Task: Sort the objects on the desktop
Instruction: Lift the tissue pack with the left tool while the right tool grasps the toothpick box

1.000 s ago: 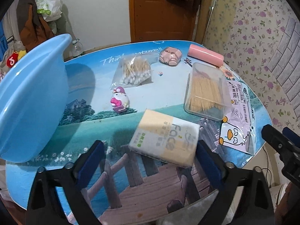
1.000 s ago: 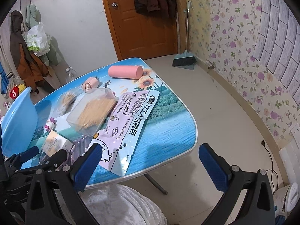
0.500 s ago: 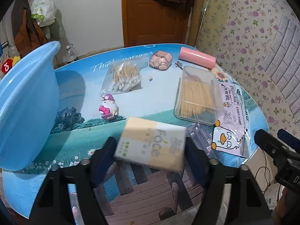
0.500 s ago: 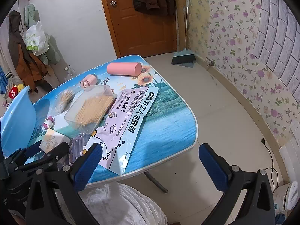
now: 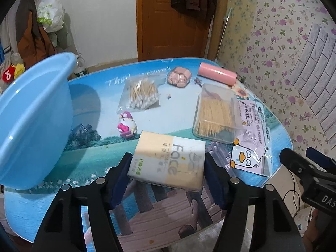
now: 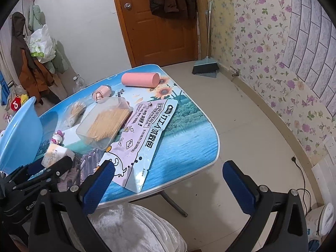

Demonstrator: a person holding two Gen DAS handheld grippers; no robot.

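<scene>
The left hand-held gripper (image 5: 167, 175) is clamped on a tissue pack (image 5: 168, 162). Both blue pads are pressed flat against the short sides of the pack, one on each side, and the jaws are set at roughly half of their travel. The pack is seen near the front edge of the table (image 5: 94, 147), tilted, with its printed face up. Whether its underside touches the table cannot be told.

The right hand-held gripper (image 6: 168, 183) is released. Its jaws are spread wide and nothing is held between them. It is positioned off the front right corner of the table, over the floor (image 6: 241, 136) and a white cloth (image 6: 130, 229).

The other things are placed as follows, all relative to the tissue pack:

- A blue basin (image 5: 31, 115) is set to the left, on the table edge.
- A small pink and white toy (image 5: 126, 125) is placed just beyond the far left corner of the pack.
- A bag of cotton swabs (image 5: 141, 94) lies beyond the toy.
- A clear box of toothpicks (image 5: 216, 113) is placed beyond and to the right.
- A flat printed pouch (image 5: 252, 142) lies to the right, partly under the toothpick box.
- A pink roll (image 5: 217, 76) and a small pink item (image 5: 179, 77) lie at the far edge of the table.
</scene>
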